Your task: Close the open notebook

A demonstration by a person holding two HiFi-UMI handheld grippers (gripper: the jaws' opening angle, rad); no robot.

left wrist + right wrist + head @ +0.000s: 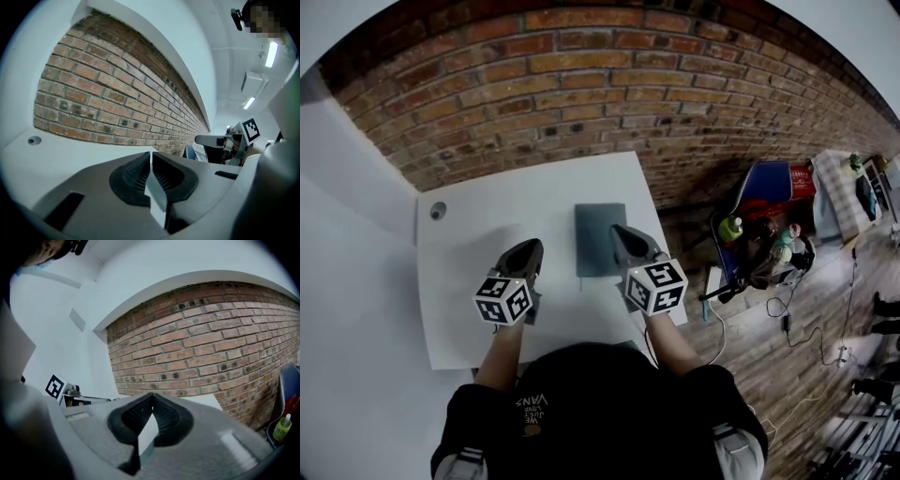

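A brick wall (581,84) backs a white surface (487,225), which has a small round hole (438,211) at its 10 o'clock corner.

The left gripper (528,247) hangs over bare surface at about 7 o'clock from the notebook. Its jaws are clenched together with nothing between them.

The notebook (595,239) lies flat toward 1 o'clock on the surface, dark cover up. It looks already closed, so the task appears done.

The right gripper (619,231) sits over the notebook's right edge at about 3 o'clock, its jaws likewise pressed together and empty. To its right is a blue chair (769,187) loaded with clutter.

The main risk, as I judge it, is this gripper. If it sweeps low, its tip could catch the cover, flip it back open or push the notebook across the surface.

- **Contact:** the head view does not settle whether the tip touches the notebook or hangs above it.
- **Notebook:** neither gripper view shows it, and its right edge is covered.
- **Cover:** I cannot tell whether it lies fully flat.
- **Surface:** the person's head hides its near edge.
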